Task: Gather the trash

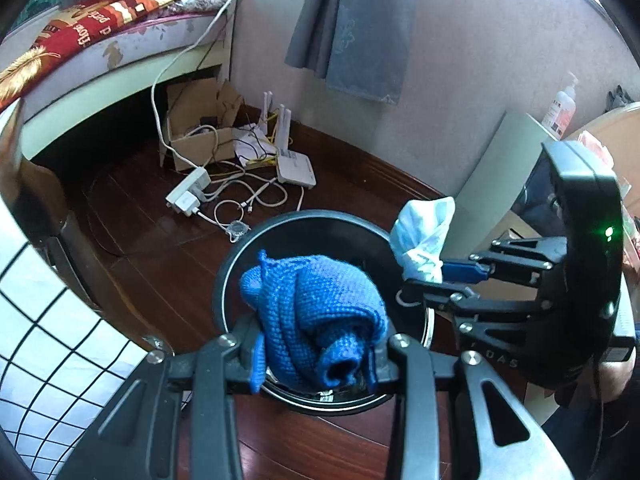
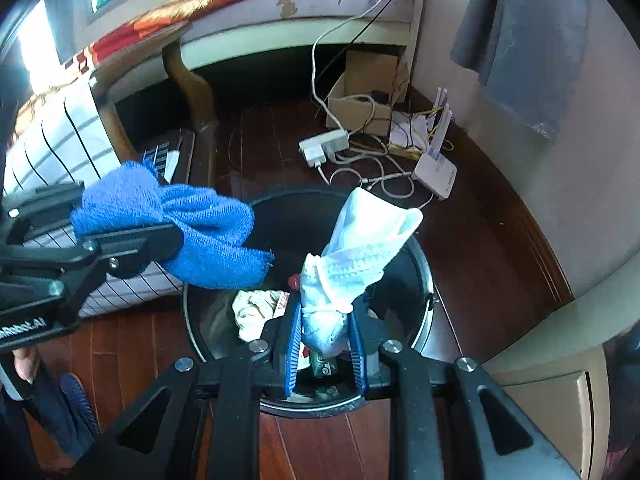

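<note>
While both loads hang over the bin [image 1: 236, 264], I keep each gripper clamped so nothing falls short of the rim. My left gripper [image 1: 316, 364] is pinched on a bunched blue cloth [image 1: 316, 304], which sits directly above the bin's mouth. My right gripper [image 2: 326, 344] is narrowed on a crumpled face mask [image 2: 360, 248], its pads squeezing the lower end while the rest stands up over the bin's far side. Inside the bin lies a wad of paper [image 2: 256, 312] among other scraps. Beyond the bin, a power strip [image 2: 324, 146] and router [image 2: 434, 174] sit on the floor, well apart from it. I judge release comes next.
</note>
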`<state>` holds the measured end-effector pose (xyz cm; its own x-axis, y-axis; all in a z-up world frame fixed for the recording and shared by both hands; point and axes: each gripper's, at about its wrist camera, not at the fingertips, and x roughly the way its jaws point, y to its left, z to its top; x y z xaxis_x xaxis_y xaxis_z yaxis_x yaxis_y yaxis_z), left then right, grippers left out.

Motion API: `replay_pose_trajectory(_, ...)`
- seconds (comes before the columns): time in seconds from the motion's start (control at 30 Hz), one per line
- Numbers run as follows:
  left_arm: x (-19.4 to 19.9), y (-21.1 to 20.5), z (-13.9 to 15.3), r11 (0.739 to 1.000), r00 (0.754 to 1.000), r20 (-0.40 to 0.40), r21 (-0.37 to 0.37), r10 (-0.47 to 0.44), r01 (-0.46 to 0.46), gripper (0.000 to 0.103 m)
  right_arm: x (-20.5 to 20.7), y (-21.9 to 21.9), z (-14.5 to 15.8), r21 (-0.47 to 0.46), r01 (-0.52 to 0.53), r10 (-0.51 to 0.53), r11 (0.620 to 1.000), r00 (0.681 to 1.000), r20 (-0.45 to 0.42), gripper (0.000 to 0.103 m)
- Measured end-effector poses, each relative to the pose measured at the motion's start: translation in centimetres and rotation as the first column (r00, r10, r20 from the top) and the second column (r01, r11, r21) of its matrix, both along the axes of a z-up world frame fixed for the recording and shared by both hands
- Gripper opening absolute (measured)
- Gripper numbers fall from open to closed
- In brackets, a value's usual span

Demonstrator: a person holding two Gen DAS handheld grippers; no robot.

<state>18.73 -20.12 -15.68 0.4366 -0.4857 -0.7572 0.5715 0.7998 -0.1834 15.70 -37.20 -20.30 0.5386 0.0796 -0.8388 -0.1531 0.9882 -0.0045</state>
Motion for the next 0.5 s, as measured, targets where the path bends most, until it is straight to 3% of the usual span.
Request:
replay_pose_trajectory(0.23,1.1,-0.9,-2.5,1.000,0.998,-0.068,0.022,-0.008,0.009,0.039,1.1,-0.2,-2.2,-0.002,-0.055,0.055,0.998,0.997,-0.047,0.024)
replay_pose_trajectory(0.3,1.2,-1.1,-3.3,0.999,0.997,-0.080,0.030,-0.007,0.010,0.046,1.4,-0.2,-3.1,-0.013,-0.083,0.082,0.996,0.994,-0.065,0.025)
replay_pose_trajectory(0.33,1.2,-1.0,-3.8,0.999,0.998,-0.068,0.039,0.009,-0.007,0.055,1.6,-0.4,-3.7,-0.030,-0.093,0.091,0.995,0.993,-0.069,0.028)
replay_pose_trajectory(0.37,1.3,-0.8,-4.1,0.998,0.998,-0.056,0.053,0.037,-0.034,0.072,1.7,-0.7,-4.2,-0.054,-0.089,0.086,0.995,0.994,-0.070,0.049)
replay_pose_trajectory(0.4,1.4,-0.1,-4.4,0.994,0.995,-0.049,0.071,0.091,-0.088,0.080,1.6,-1.1,-4.4,-0.079,-0.076,0.070,0.994,0.995,-0.072,0.090)
replay_pose_trajectory(0.43,1.3,0.7,-4.4,0.990,0.990,-0.046,0.061,0.131,-0.128,0.093,1.5,-1.8,-4.3,-0.087,-0.060,0.055,0.994,0.996,-0.065,0.103)
replay_pose_trajectory(0.5,1.0,1.7,-4.4,0.987,0.987,-0.039,0.053,0.155,-0.152,0.098,1.0,-2.7,-3.5,-0.080,-0.029,0.027,0.996,0.999,-0.033,0.103)
